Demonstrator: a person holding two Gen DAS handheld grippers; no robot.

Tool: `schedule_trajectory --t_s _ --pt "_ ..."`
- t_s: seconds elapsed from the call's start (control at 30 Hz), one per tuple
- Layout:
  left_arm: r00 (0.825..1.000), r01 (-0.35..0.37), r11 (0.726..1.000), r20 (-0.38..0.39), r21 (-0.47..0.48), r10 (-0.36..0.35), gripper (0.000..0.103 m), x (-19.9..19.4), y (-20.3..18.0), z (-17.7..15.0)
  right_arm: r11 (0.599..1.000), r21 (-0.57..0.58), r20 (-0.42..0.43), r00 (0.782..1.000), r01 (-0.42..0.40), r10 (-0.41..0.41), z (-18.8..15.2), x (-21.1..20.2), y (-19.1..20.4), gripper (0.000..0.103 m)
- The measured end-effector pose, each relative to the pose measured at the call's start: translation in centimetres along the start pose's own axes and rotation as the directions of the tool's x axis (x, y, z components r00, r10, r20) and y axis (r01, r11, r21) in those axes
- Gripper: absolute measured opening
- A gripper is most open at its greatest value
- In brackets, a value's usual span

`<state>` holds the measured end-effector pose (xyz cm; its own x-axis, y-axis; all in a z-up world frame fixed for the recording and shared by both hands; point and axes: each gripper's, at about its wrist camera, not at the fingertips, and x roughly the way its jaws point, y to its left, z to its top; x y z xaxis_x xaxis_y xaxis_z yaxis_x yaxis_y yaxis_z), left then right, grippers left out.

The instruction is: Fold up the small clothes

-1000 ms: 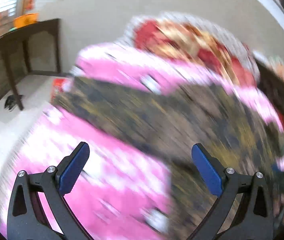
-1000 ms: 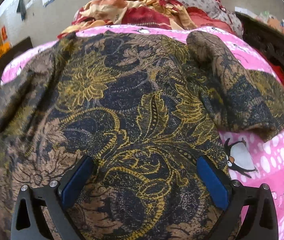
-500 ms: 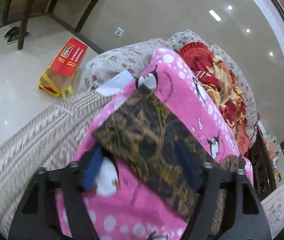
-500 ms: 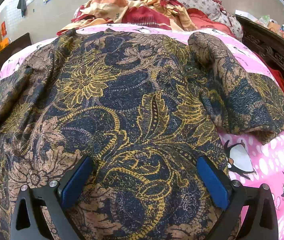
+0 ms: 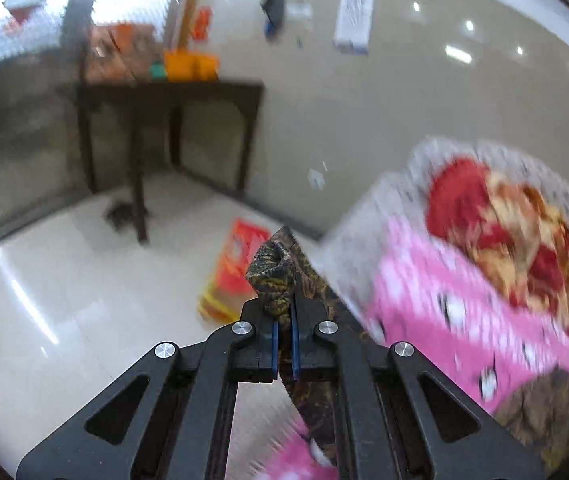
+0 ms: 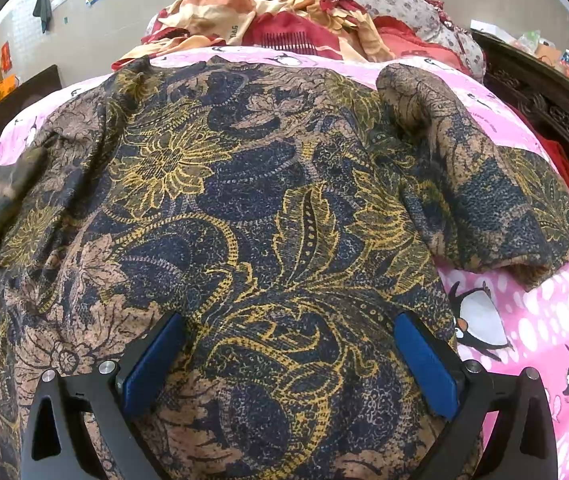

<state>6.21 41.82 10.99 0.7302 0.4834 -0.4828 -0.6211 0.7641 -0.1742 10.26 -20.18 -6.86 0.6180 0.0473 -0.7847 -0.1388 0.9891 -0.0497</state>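
**Operator:** Since the earlier frame, the left gripper (image 5: 283,330) has swung off the bed and its jaws have just been closing; they now stand together, clamped on a bunched fold of the batik shirt (image 5: 274,276). What does that indicate?

**Technician:** It indicates a completed pick-up of the left sleeve. In the left wrist view the cloth runs up between the blue pads (image 5: 295,338) and bulges above them. Behind it are the floor, a dark side table (image 5: 172,92) and a red box (image 5: 240,256), all smeared by motion blur.

**Operator:** Where is the rest of the garment?

**Technician:** The batik shirt (image 6: 252,216) lies spread on the pink penguin sheet (image 6: 524,320). At the left edge of the right wrist view, the sleeve is lifted off the sheet and blurred. The opposite sleeve (image 6: 484,184) lies flat, its cuff on the pink sheet.

**Operator:** State of the right gripper?

**Technician:** The right gripper (image 6: 288,364) has not shifted. Its jaws stand wide apart over the lower body of the shirt, gripping nothing.

**Operator:** Consequence for the task?

**Technician:** Judged from this, the first fold is starting: the held sleeve needs carrying inward across the shirt body. Risk: the thin bunch could slip from the pads, or drag the body askew.
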Motion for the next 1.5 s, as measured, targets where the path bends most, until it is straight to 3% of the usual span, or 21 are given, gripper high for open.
schedule_trajectory --t_s 0.13,0.2,0.27,0.33,0.4,0.47,0.5,0.53,0.6,0.67,0.7,0.73,0.8,0.93,0.97,1.07,1.17,1.3,1.37,1.43,1.5 --pt "0.998 0.056 0.998 0.037 -0.002 -0.056 0.003 -2.4 0.2 3.5 1.000 -0.001 0.001 1.000 0.001 -0.001 0.0 0.0 0.0 0.103" --pt "0.989 0.144 0.989 0.043 0.020 -0.145 0.003 -3.8 -1.9 3.4 1.000 0.000 0.001 1.000 -0.001 0.001 0.1 0.0 -0.1 0.103" --pt "0.961 0.272 0.960 0.029 0.070 -0.275 0.003 -5.5 -5.6 2.0 1.000 0.000 0.001 1.000 0.000 0.000 0.0 0.0 0.0 0.103" --pt "0.909 0.417 0.900 -0.028 0.131 -0.417 0.003 -6.9 -11.5 -1.2 1.000 0.001 0.001 1.000 -0.002 0.002 0.0 0.0 0.0 0.103" --pt "0.856 0.516 0.835 -0.087 0.189 -0.510 0.003 -8.6 -16.6 -4.6 1.000 0.005 0.003 1.000 -0.008 0.007 0.0 -0.1 0.0 0.103" --pt "0.783 0.622 0.745 -0.173 0.241 -0.598 0.003 -10.2 -22.7 -9.7 1.000 0.011 0.008 1.000 -0.015 0.015 -0.1 -0.2 -0.1 0.103" --pt "0.751 0.661 0.705 -0.217 0.258 -0.624 0.003 -10.7 -25.1 -11.9 1.000 0.015 0.010 1.000 -0.019 0.019 -0.1 -0.3 -0.2 0.103" --pt "0.705 0.709 0.656 -0.284 0.259 -0.650 0.003 -11.2 -28.0 -15.2 1.000 0.020 0.013 1.000 -0.023 0.023 -0.2 -0.3 -0.4 0.103" --pt "0.643 0.764 0.597 -0.372 0.246 -0.670 0.003 -11.8 -31.7 -19.5 0.999 0.031 0.019 0.999 -0.030 0.029 -0.2 -0.4 -0.6 0.103" --pt "0.558 0.822 0.522 -0.496 0.226 -0.665 0.003 -12.4 -34.7 -24.1 0.998 0.043 0.024 0.999 -0.038 0.037 -0.3 -0.6 -0.9 0.103" --pt "0.543 0.830 0.507 -0.541 0.232 -0.642 0.003 -12.3 -35.5 -25.8 0.998 0.047 0.025 0.999 -0.041 0.040 -0.3 -0.6 -1.0 0.103" --pt "0.537 0.831 0.499 -0.581 0.244 -0.612 0.003 -12.5 -36.0 -27.4 0.998 0.047 0.025 0.999 -0.040 0.039 -0.2 -0.6 -1.0 0.103" --pt "0.553 0.820 0.496 -0.621 0.286 -0.556 0.003 -13.0 -35.8 -29.2 0.998 0.042 0.024 0.999 -0.036 0.035 -0.3 -0.6 -0.9 0.103" --pt "0.555 0.820 0.486 -0.626 0.303 -0.547 0.009 -14.5 -32.7 -29.4 0.999 0.037 0.039 0.999 -0.039 0.038 -0.4 -1.0 -0.8 0.103" --pt "0.563 0.816 0.486 -0.616 0.312 -0.550 0.010 -14.8 -31.4 -29.1 0.999 0.036 0.047 0.998 -0.040 0.038 -0.3 -1.1 -0.7 0.101" --pt "0.587 0.796 0.523 -0.600 0.306 -0.543 0.022 -13.8 -28.6 -28.5 0.993 0.042 0.096 0.990 -0.113 0.108 -0.2 -2.8 -0.6 0.091" --pt "0.539 0.815 0.539 -0.621 0.213 -0.570 0.031 -13.1 -25.6 -28.7 0.967 0.068 0.129 0.963 -0.247 0.237 0.4 -4.3 0.1 0.089" --pt "0.517 0.823 0.537 -0.637 0.185 -0.572 0.031 -13.4 -24.5 -30.2 0.918 0.146 0.100 0.929 -0.369 0.358 0.7 -4.4 1.3 0.083" --pt "0.517 0.822 0.538 -0.636 0.185 -0.573 0.031 -13.6 -24.1 -30.7 0.840 0.246 0.092 0.875 -0.483 0.476 0.2 -4.0 1.4 0.082" --pt "0.532 0.811 0.556 -0.629 0.185 -0.567 0.032 -13.3 -23.5 -30.8 0.728 0.355 0.110 0.800 -0.586 0.590 -0.5 -3.4 1.6 0.082" --pt "0.554 0.794 0.579 -0.611 0.184 -0.565 0.032 -13.1 -22.6 -30.5 0.608 0.423 0.125 0.707 -0.672 0.696 -0.9 -2.3 2.3 0.082"
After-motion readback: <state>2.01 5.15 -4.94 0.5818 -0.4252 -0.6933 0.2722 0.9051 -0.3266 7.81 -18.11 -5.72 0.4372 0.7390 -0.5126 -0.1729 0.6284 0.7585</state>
